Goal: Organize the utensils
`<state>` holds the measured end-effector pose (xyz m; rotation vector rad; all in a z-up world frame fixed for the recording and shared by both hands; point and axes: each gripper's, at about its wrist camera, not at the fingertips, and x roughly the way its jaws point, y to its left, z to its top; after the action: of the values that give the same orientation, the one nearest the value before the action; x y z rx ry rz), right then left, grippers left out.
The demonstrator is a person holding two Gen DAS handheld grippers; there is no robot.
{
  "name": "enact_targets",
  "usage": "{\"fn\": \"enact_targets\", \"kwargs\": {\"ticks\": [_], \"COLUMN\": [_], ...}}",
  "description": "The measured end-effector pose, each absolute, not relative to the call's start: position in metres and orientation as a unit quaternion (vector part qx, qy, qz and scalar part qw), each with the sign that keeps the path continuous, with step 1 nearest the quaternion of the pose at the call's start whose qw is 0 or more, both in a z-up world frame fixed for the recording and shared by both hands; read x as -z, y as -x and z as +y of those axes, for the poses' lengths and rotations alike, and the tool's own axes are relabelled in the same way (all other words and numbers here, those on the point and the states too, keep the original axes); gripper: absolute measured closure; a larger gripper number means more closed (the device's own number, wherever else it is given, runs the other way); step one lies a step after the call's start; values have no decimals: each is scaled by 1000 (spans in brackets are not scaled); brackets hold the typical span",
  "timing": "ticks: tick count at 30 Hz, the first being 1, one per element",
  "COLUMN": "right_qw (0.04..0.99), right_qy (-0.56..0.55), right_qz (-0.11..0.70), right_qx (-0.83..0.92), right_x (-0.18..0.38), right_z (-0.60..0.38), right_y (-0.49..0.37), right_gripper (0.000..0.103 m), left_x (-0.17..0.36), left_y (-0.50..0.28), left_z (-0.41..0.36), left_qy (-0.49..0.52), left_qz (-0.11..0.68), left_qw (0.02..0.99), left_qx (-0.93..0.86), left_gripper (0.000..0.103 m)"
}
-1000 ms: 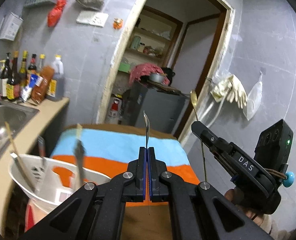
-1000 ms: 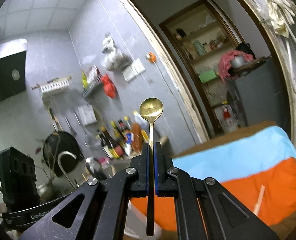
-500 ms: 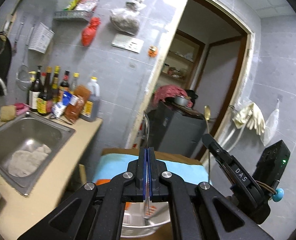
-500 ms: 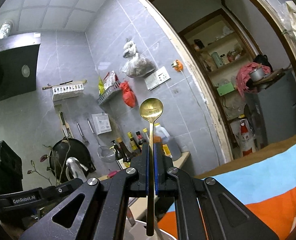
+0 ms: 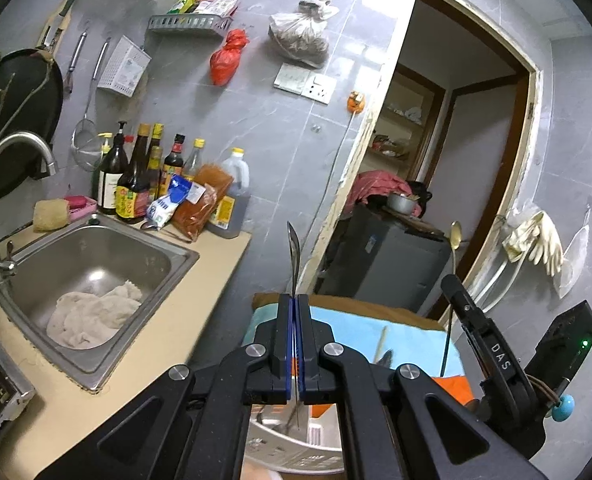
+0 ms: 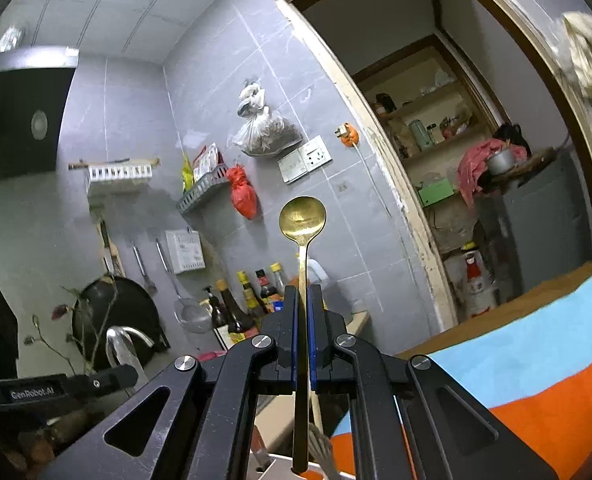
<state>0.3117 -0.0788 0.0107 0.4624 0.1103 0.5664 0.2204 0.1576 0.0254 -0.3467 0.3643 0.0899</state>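
Two tools, each clamped on one utensil: left tool [image 5: 294,308] pinches a steel spoon [image 5: 294,248], right tool [image 6: 303,304] a gold spoon [image 6: 302,220], both upright, bowls up. White basket [image 5: 296,446] sits directly below the handles; left looks nearer.

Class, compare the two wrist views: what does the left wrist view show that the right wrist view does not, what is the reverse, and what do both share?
Only the left wrist view shows the sink with a white cloth, and the left gripper shut on a silver utensil seen edge-on. Only the right wrist view shows the black range hood. Both show the gold spoon in the right gripper, the sauce bottles and the red bag.
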Motion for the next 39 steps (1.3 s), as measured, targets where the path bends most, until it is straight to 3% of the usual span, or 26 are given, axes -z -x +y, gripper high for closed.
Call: {"fn": "enact_targets", "kwargs": {"ticks": [15, 39], "right_qw": [934, 934], "right_qy": [-222, -197], "right_qz": [37, 60], "right_qx": [-278, -291], "right_x": [37, 62], "right_z": [-68, -64], "right_y": [-307, -303], "right_gripper": [99, 99], "left_x": [15, 28], "left_y": [-225, -236], "left_z": [158, 151], "left_qy": [188, 185], "left_qz": [198, 219], "left_qw": [961, 957], "left_qx": [-51, -36], "left_gripper": [101, 101]}}
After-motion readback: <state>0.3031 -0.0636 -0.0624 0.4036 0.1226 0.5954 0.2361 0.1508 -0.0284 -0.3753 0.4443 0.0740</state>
